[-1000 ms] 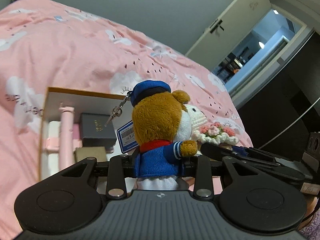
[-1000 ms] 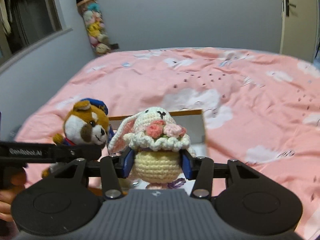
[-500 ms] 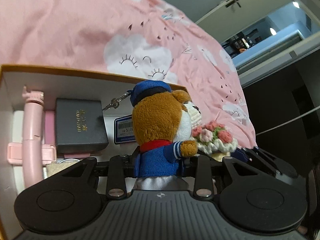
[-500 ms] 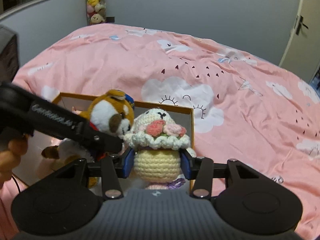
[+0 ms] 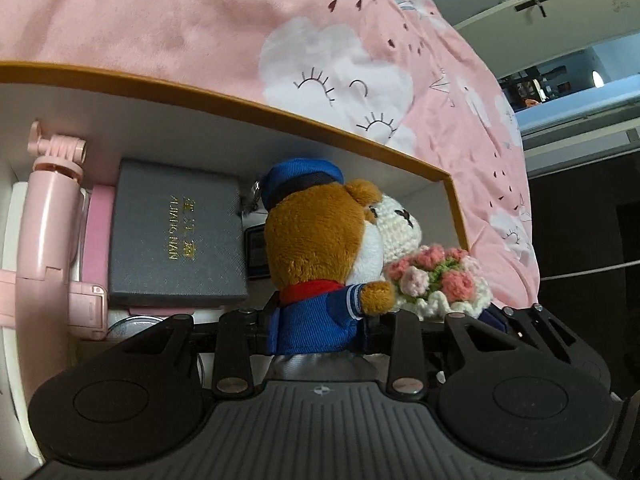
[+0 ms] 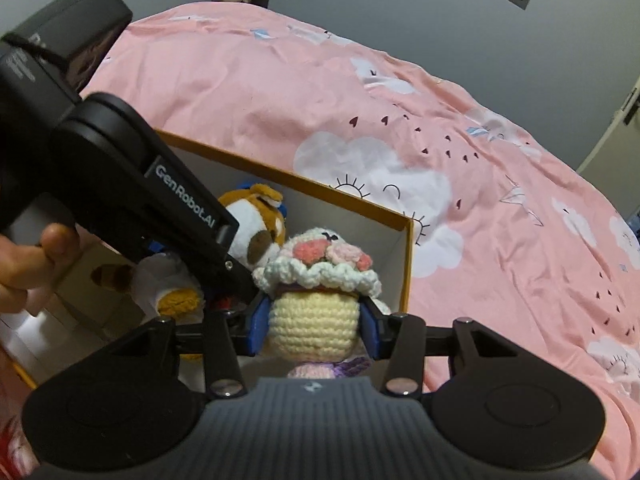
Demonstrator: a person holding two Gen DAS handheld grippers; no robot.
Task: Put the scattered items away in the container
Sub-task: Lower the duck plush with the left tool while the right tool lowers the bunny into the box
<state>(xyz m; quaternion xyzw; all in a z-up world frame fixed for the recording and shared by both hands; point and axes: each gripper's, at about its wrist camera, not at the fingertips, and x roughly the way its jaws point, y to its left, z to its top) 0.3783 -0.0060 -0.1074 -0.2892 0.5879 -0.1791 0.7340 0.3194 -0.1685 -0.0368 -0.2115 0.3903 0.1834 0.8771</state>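
The left gripper [image 5: 320, 332] pinches a bear [image 5: 316, 264] and the right gripper [image 6: 314, 330] a knitted bunny [image 6: 316, 300] over the box [image 5: 248, 106], already part-filled; both await release.

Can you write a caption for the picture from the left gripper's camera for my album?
Left hand-held gripper holds a bear plush over the box, beside a crochet bunny.

"GenRobot.AI" stands on the left tool's arm [image 6: 184, 200]; gold lettering, partly "JIANG", marks the grey box [image 5: 176, 240].
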